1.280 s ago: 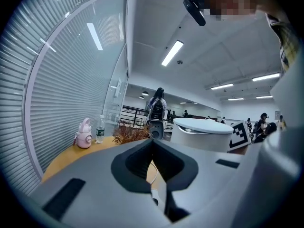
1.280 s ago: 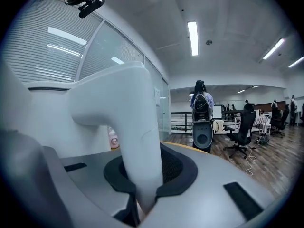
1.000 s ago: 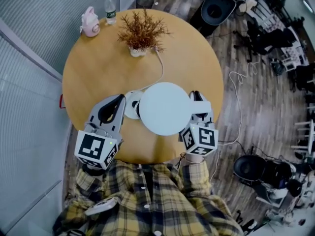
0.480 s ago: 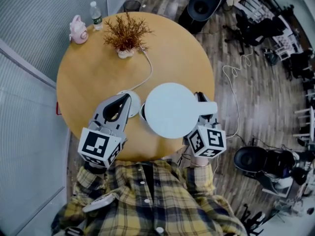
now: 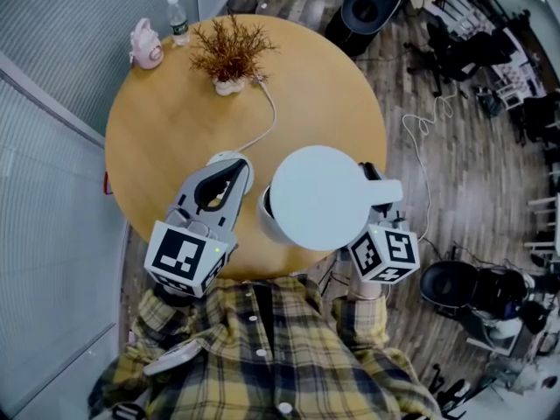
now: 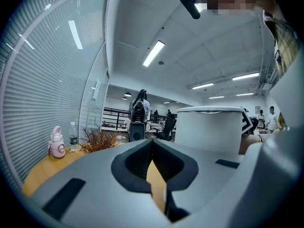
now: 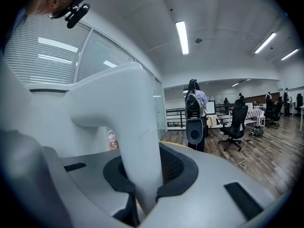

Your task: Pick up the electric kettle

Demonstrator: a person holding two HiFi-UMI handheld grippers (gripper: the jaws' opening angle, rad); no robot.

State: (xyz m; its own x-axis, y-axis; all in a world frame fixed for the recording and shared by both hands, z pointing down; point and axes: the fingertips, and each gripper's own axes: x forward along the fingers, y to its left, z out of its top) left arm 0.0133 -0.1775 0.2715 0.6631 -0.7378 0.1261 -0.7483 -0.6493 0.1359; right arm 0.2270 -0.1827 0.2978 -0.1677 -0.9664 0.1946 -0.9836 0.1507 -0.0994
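Head view showed the round wooden table, with the white electric kettle held above its near edge, on the person's side. The right gripper was clamped on the kettle's handle, its dark pads pressing it from both sides. The left gripper hovered just left of the kettle, jaws together with nothing between them, above the white base. From the base a cord ran toward a dried plant. At the far rim stood 1 pink bottle and 1 water bottle.
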